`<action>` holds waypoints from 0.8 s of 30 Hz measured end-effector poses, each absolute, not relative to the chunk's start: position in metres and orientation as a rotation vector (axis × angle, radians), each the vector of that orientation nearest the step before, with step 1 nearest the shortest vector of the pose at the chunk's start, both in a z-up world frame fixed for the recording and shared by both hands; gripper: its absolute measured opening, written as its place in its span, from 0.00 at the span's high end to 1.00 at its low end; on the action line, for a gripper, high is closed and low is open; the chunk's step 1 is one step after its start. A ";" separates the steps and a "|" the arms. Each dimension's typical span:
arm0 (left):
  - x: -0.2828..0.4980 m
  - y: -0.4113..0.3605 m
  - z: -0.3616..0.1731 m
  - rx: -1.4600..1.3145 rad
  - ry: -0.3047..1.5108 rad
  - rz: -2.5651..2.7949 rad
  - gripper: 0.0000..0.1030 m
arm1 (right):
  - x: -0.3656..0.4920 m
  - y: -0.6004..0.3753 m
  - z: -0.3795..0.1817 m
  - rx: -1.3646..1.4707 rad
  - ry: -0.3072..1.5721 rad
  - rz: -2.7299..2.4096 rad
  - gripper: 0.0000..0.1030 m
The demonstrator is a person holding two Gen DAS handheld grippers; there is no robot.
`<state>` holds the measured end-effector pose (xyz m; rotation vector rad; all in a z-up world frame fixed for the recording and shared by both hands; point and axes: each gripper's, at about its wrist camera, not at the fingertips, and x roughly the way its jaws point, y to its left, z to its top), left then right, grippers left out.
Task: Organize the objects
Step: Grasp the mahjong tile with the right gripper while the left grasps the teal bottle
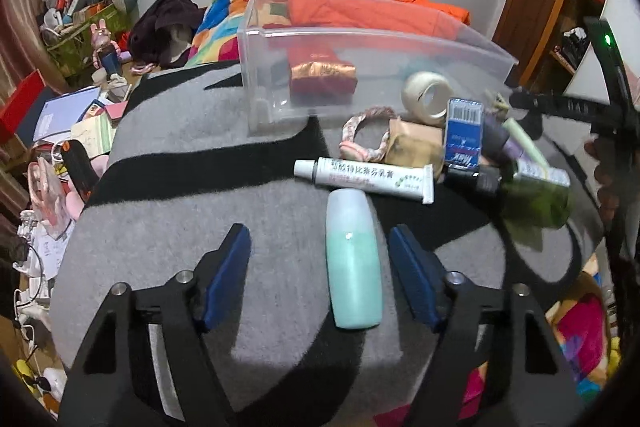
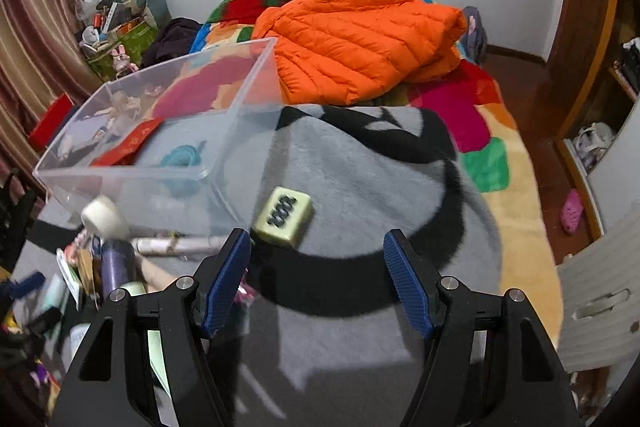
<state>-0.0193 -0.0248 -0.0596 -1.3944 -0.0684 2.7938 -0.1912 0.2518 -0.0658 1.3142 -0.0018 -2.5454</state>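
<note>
Both tongs, left (image 1: 320, 247) and right (image 2: 317, 253), spread; the smooth, light mint bottle (image 1: 353, 267) looks slippery, so grip mid-body.

Plastic on fuzzy cloth

Clear glossy plastic bin (image 1: 360, 43) sits on matt, napped grey blanket (image 1: 180, 227); the mint bottle (image 1: 352, 259) looks smooth.

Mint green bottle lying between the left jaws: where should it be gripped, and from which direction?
Grip the mint green bottle across its middle, coming straight down from above. It lies flat on the grey blanket, lengthwise along the open left gripper, so the jaws already face its long, smooth sides.
</note>
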 end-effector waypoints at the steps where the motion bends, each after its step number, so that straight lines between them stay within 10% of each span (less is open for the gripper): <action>1: -0.017 -0.024 -0.060 -1.384 -0.058 2.806 0.32 | -0.194 0.249 -0.067 1.321 0.000 -2.542 0.38; 7: -0.011 -0.021 -0.062 -1.339 -0.021 2.848 0.44 | -0.208 0.231 -0.084 1.376 0.040 -2.528 0.52; 12: -0.012 -0.024 -0.060 -1.322 -0.010 2.864 0.76 | -0.210 0.230 -0.087 1.370 0.067 -2.547 0.78; 24: -0.010 -0.052 -0.041 -1.284 -0.112 2.920 0.76 | -0.186 0.246 -0.061 1.262 -0.010 -2.572 0.78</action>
